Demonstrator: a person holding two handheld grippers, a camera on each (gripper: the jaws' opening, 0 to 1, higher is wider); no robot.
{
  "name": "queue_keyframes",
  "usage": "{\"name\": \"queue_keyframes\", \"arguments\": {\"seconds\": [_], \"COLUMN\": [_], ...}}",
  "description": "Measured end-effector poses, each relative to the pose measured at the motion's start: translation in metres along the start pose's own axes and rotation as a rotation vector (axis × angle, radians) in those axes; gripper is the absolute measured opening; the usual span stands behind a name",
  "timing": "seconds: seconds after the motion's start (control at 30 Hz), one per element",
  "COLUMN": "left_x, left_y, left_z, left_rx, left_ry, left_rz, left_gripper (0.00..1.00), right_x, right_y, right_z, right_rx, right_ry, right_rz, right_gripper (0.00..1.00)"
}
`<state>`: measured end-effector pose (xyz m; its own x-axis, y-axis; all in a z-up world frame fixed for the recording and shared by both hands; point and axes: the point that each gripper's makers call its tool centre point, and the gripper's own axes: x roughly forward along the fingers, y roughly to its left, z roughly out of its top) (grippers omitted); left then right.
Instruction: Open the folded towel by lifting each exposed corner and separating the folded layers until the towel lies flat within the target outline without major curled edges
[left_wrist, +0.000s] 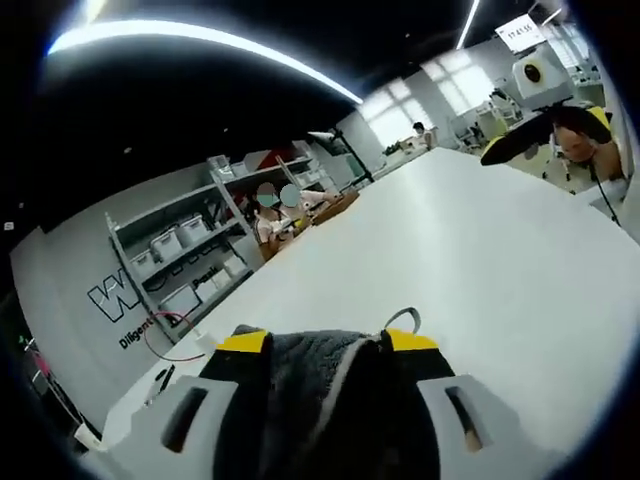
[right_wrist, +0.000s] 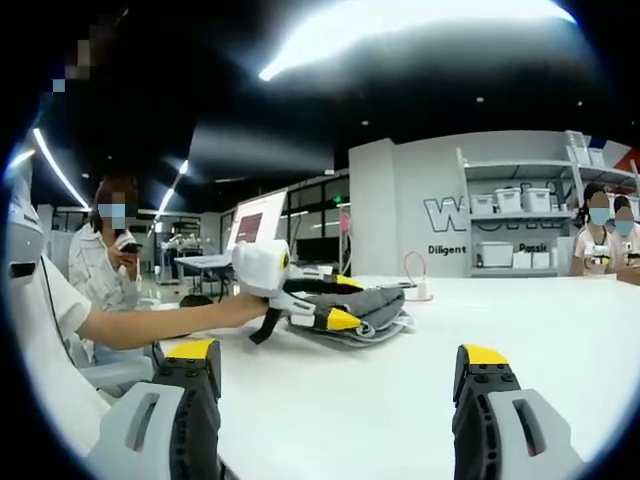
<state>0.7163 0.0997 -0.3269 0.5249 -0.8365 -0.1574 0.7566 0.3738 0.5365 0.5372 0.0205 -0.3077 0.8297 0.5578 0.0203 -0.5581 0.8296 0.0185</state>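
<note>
Left gripper clamps grey towel; right gripper gaping, empty.

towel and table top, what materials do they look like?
Towel: looks like soft grey plush or fleece, matte, with fuzzy pile and a paler edge trim; exact fibre unclear. Table: smooth white top, faint sheen, probably laminate or painted board.

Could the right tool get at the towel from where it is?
Probably yes: bare white table lies between the open right tool and the grey towel, though the left tool is already closed on it.
</note>
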Motion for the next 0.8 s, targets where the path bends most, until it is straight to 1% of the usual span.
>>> {"name": "queue_keyframes", "arguments": {"seconds": [0.03,0.13,0.23,0.27,0.3,0.33,0.4,0.43,0.47,0.53,0.6,0.73,0.77,0.8], "left_x": [0.001,0.003,0.006,0.007,0.006,0.006,0.003,0.002,0.003,0.004,0.005,0.007,0.007,0.007], "left_y": [-0.002,-0.006,-0.007,-0.007,-0.008,-0.008,-0.011,-0.01,-0.008,-0.008,-0.009,-0.012,-0.012,-0.012], "left_z": [-0.001,-0.005,-0.013,-0.015,-0.017,-0.016,-0.009,-0.009,-0.009,-0.012,-0.016,-0.021,-0.021,-0.021], "left_rx": [-0.002,-0.01,0.007,0.008,0.0,-0.004,0.052,0.061,0.063,0.051,0.041,0.046,0.054,0.058], "left_ry": [0.001,0.013,0.049,0.06,0.067,0.067,0.028,0.029,0.034,0.05,0.058,0.075,0.076,0.079], "left_rz": [-0.009,-0.033,-0.029,-0.031,-0.032,-0.033,-0.051,-0.043,-0.034,-0.031,-0.04,-0.051,-0.049,-0.046], "left_gripper": [0.5,0.49,0.52,0.5,0.46,0.38,0.26,0.25,0.26,0.25,0.26,0.27,0.26,0.23], "right_x": [0.0,0.0,0.0,0.0,0.0,0.0,0.0,0.0,0.0,0.0,0.0,0.001,0.002,0.002], "right_y": [0.0,0.001,0.002,0.001,0.001,0.001,0.001,0.001,0.001,0.001,0.001,0.001,0.002,0.003], "right_z": [0.0,-0.001,0.0,-0.001,-0.001,-0.001,-0.001,-0.001,-0.001,-0.001,0.0,0.0,-0.001,-0.002], "right_rx": [0.001,0.001,-0.002,-0.002,-0.001,0.0,0.001,0.001,0.001,0.002,0.0,-0.001,0.001,0.002], "right_ry": [0.001,0.003,0.003,0.003,0.003,0.003,0.003,0.003,0.004,0.003,0.003,0.003,0.006,0.011], "right_rz": [0.0,0.002,0.004,0.003,0.003,0.003,0.003,0.003,0.003,0.003,0.003,0.005,0.009,0.012], "right_gripper": [0.97,0.97,0.97,0.97,0.97,0.97,0.97,0.97,0.97,0.97,0.97,0.97,0.97,0.97]}}
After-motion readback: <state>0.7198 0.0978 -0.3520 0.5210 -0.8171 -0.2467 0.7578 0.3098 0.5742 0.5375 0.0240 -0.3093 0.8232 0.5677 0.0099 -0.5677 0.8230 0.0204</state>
